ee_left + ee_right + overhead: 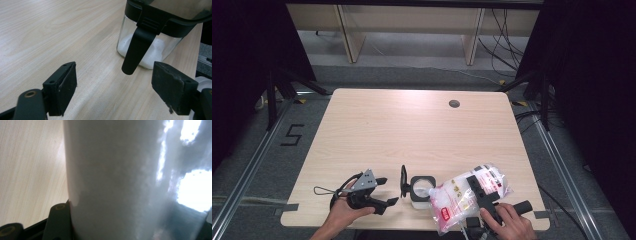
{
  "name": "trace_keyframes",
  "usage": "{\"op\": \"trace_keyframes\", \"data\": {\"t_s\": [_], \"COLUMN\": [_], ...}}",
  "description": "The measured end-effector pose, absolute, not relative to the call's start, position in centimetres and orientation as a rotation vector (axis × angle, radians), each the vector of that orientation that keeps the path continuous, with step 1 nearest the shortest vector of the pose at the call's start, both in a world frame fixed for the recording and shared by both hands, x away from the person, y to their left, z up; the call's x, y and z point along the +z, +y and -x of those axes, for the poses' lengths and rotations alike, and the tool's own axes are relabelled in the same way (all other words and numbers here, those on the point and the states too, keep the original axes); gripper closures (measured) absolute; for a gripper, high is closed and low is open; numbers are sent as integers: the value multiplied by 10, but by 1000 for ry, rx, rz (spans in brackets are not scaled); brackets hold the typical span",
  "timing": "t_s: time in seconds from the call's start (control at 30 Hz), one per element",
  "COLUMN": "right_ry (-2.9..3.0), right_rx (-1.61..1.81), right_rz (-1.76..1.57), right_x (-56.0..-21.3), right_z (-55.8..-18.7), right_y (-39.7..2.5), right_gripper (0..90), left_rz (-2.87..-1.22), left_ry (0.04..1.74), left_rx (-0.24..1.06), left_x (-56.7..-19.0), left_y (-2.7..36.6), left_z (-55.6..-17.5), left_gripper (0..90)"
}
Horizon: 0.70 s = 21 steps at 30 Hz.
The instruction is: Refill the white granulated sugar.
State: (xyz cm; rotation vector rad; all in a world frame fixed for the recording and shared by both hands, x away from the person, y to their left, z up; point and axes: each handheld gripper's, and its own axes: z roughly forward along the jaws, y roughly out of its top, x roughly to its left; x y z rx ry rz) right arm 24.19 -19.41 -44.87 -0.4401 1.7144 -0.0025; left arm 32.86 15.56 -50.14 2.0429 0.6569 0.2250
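left hand: comes in from the bottom edge at the near left of the table, palm wrapped round the handle, the forearm angled up and to the right.
left gripper: lies low over the tabletop, pointing right at the jar; jaws stand wide apart with nothing between them.
left gripper view: both black pads hang just above the wood, and the jar sits a little ahead of them, apart from both.
jar: clear glass with a black square rim, white grains in its bottom, standing upright just right of the left gripper's tips and just left of the bag.
lid: black, flipped up on edge at the jar's left side; its latch tab hangs down in front of the glass.
right hand: at the near right edge, fingers curled over the handle.
right gripper: points away up the table, jaws clamped on the bag.
bag: clear plastic with red print, full of white grains, tilted with its lower end toward the jar's mouth.
right gripper view: the bag presses right against the jaws.
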Motion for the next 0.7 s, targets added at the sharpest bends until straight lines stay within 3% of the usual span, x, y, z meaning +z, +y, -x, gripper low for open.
{"op": "trace_keyframes", "data": {"t_s": [0.7], "right_ry": [1708], "right_rx": [-12], "right_rz": [458], "right_x": [-449], "right_z": [-242], "right_y": [-192], "right_gripper": [437], "left_rz": [-2050], "left_ry": [675], "left_rx": [226], "left_x": [-501], "left_y": [156], "left_z": [-328], "left_gripper": [202]}}
